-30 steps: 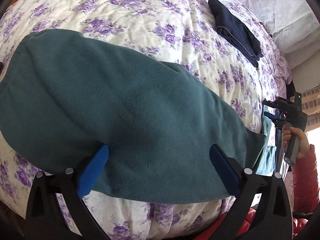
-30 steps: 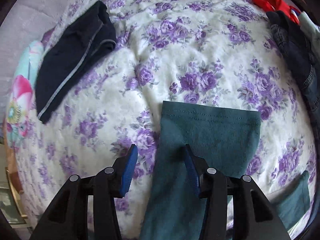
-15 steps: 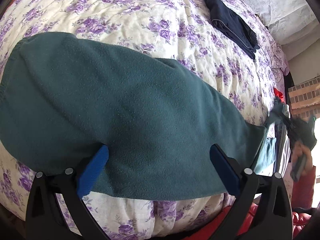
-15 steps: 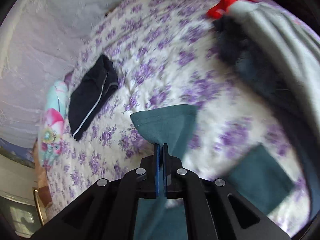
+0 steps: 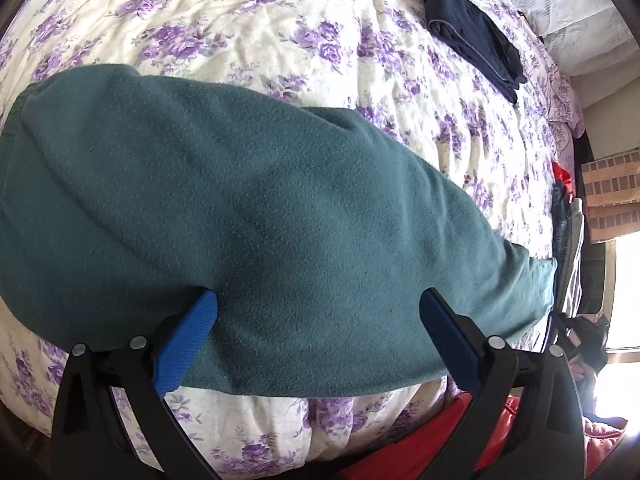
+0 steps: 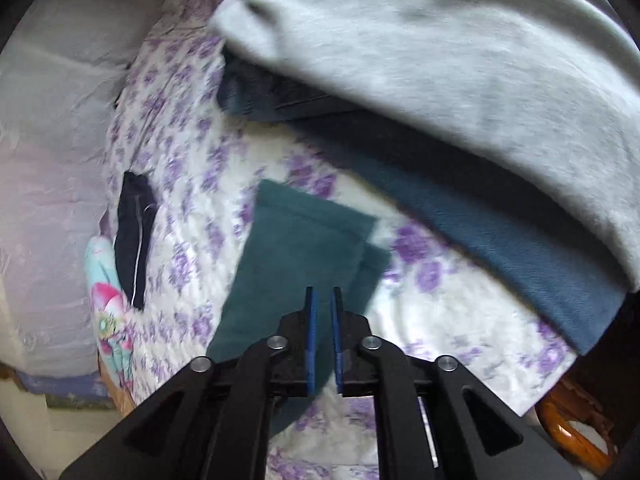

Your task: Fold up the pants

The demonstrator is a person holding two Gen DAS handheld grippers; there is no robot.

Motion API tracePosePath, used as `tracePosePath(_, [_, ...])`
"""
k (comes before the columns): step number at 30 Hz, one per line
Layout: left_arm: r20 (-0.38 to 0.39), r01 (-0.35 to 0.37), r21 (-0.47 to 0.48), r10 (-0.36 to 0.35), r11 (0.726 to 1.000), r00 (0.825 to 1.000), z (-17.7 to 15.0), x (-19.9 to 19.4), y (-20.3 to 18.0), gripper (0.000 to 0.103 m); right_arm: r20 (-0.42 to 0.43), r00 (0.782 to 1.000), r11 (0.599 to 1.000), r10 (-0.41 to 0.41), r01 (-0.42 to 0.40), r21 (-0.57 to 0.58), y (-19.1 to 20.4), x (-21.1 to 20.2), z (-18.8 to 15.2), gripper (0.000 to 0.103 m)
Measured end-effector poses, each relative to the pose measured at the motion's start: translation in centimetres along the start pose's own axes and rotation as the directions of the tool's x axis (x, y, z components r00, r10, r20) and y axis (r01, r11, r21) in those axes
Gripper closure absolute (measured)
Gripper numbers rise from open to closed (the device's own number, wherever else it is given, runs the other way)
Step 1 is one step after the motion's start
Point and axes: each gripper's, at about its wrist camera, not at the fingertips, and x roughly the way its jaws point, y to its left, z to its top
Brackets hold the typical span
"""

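Teal fleece pants (image 5: 240,200) lie across the flowered bedspread (image 5: 280,20). My left gripper (image 5: 316,332) hangs wide open just above their broad upper part, a blue pad on either side and nothing pinched. In the right wrist view the pant leg ends (image 6: 304,248) lie flat, one stacked on the other with a slight offset. My right gripper (image 6: 323,320) hovers over the legs. Its jaws are opening, a narrow gap between the pads, and no cloth is caught in it. At the far right of the left wrist view, the right gripper (image 5: 586,340) shows small in a person's hand.
A folded dark navy garment (image 5: 468,28) (image 6: 134,236) lies at the far side of the bed. A heap of clothes, a pale grey piece (image 6: 440,60) over a blue fleece (image 6: 520,240), fills the right. A pillow (image 6: 60,80) and a pink floral item (image 6: 106,312) sit left.
My right gripper shut on a leg end, carried it sideways across the bed, and now its pads have parted with the leg lying on the other. The left gripper barely moved.
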Motion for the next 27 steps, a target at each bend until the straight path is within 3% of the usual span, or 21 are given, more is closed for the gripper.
tracePosePath(1, [-0.002,-0.006,-0.001,0.006,1.0,1.0,0.0,0.1,-0.1,0.005,-0.001,1.0,1.0,-0.013,0.013,-0.011,0.5,0.4,0.0,0.07])
tracePosePath(2, [-0.002,-0.009,-0.001,0.009,1.0,1.0,0.0,0.1,-0.1,0.005,0.003,1.0,0.999,-0.031,0.031,-0.013,0.7,0.5,0.0,0.066])
tracePosePath(5, [0.001,-0.01,-0.002,0.01,1.0,1.0,-0.1,0.0,0.0,0.005,-0.004,0.998,0.998,-0.056,0.056,0.0,0.6,0.6,-0.2,0.066])
tracePosePath(12, [0.023,-0.018,-0.006,0.019,1.0,1.0,-0.3,0.0,-0.1,0.005,-0.067,0.997,1.0,-0.026,0.026,-0.001,0.2,1.1,-1.2,0.066])
tracePosePath(14, [0.023,-0.032,0.005,0.031,0.999,0.999,-0.4,0.0,-0.3,0.005,-0.101,0.995,1.0,-0.018,0.019,0.006,0.0,2.1,-1.6,0.072])
tracePosePath(15, [0.022,-0.038,0.013,0.038,0.999,0.999,-0.4,0.1,-0.4,0.005,-0.11,0.994,1.0,-0.017,0.018,0.009,-0.1,2.5,-1.8,0.089])
tracePosePath(16, [0.022,-0.04,0.018,0.04,0.999,0.999,-0.4,0.1,-0.5,0.005,-0.109,0.994,1.0,-0.02,0.021,0.007,-0.3,2.5,-1.9,0.101])
tracePosePath(20, [0.028,-0.008,0.012,0.007,1.0,1.0,-0.6,-0.3,0.0,0.005,-0.061,0.998,0.998,-0.028,0.024,-0.059,0.2,0.7,-2.1,0.101])
tracePosePath(24, [0.032,0.032,-0.003,-0.032,0.999,0.999,-0.7,-0.7,0.6,0.005,-0.152,0.984,0.994,-0.095,0.084,-0.076,-1.5,2.3,-2.3,0.1])
tracePosePath(25, [0.031,0.036,-0.005,-0.036,0.999,0.999,-0.7,-0.7,0.6,0.005,-0.136,0.984,0.989,-0.117,0.104,-0.103,-1.1,1.8,-2.5,0.093])
tracePosePath(27, [0.027,0.044,-0.024,-0.044,0.999,0.999,-0.8,-1.0,0.7,0.005,-0.072,0.983,0.969,-0.17,0.153,-0.194,0.5,0.4,-3.0,0.091])
